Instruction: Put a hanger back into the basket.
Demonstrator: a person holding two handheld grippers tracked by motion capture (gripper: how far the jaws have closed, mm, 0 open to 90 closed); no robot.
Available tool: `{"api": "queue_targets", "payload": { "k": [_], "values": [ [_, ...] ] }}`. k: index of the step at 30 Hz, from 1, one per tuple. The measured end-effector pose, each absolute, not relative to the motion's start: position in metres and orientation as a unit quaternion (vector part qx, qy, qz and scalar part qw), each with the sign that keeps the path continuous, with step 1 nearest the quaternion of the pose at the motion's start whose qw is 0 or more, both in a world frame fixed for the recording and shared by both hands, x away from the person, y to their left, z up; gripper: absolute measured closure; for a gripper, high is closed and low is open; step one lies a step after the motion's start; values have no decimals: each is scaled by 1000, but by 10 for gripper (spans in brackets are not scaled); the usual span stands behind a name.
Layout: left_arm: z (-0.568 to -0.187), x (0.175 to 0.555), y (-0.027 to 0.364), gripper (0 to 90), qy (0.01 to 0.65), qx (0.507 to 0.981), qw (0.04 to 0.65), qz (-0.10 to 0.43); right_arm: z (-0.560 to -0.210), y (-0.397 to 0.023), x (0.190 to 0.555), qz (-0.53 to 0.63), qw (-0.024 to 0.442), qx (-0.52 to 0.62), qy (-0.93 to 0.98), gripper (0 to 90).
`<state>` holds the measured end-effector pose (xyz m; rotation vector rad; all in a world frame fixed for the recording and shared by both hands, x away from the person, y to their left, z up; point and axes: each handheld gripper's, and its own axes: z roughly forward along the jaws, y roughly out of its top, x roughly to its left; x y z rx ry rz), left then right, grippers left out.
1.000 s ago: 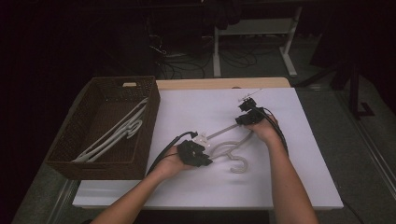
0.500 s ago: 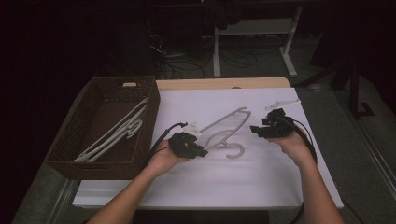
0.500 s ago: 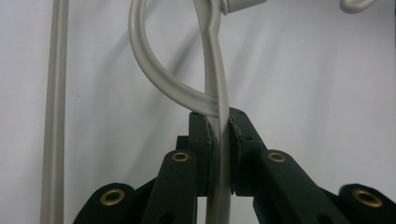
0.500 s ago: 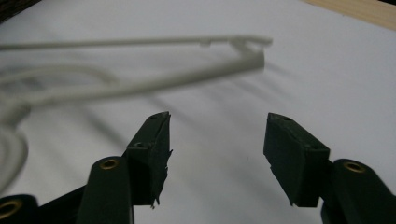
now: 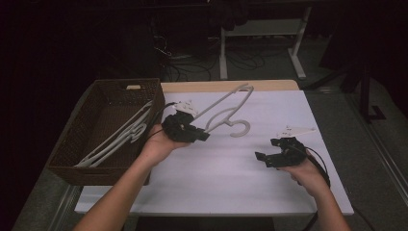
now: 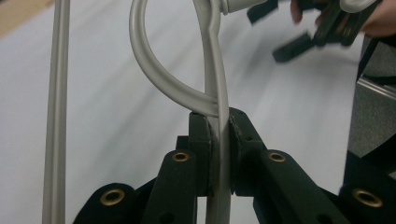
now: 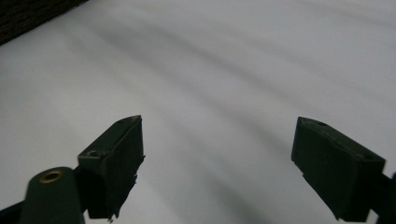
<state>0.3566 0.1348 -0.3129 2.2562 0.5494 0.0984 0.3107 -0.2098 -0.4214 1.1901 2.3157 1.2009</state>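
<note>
A pale grey plastic hanger (image 5: 225,109) hangs tilted above the white table cover, its hook (image 5: 241,128) pointing down. My left gripper (image 5: 201,135) is shut on the hanger's lower bar. In the left gripper view the pads (image 6: 208,149) pinch the flat strip of the hanger (image 6: 211,70) where a loop meets it. My right gripper (image 5: 266,151) sits low over the table at the right, apart from the hanger. Its jaws have just been opening and stand wide in the right gripper view (image 7: 217,154), with bare white cover between them.
A dark wicker basket (image 5: 77,144) at the table's left holds several pale hangers (image 5: 120,137). The white cover (image 5: 231,183) spreads across the middle and front. The basket's corner (image 7: 28,14) shows in the right gripper view. Table legs and cables stand in the dark behind.
The right gripper let go of the hanger, opened and drew away to the right and nearer. The left gripper rose and shifted left, lifting the hanger off the table.
</note>
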Motion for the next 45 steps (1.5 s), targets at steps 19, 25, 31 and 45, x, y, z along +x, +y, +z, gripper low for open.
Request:
{"api": "queue_targets", "payload": {
  "k": [19,25,31,45],
  "values": [
    [-245,366,234,815,226,883,398,100,-437,-201,291,407,141,398,810,97],
    [-257,368,281,815,256,879,388,110,-438,-202,288,408,142,401,808,36],
    [-274,371,328,815,286,875,374,114,-439,-204,289,402,149,405,807,0],
    [-323,364,395,812,357,855,367,81,-441,-204,290,396,152,408,809,0]
  ]
}}
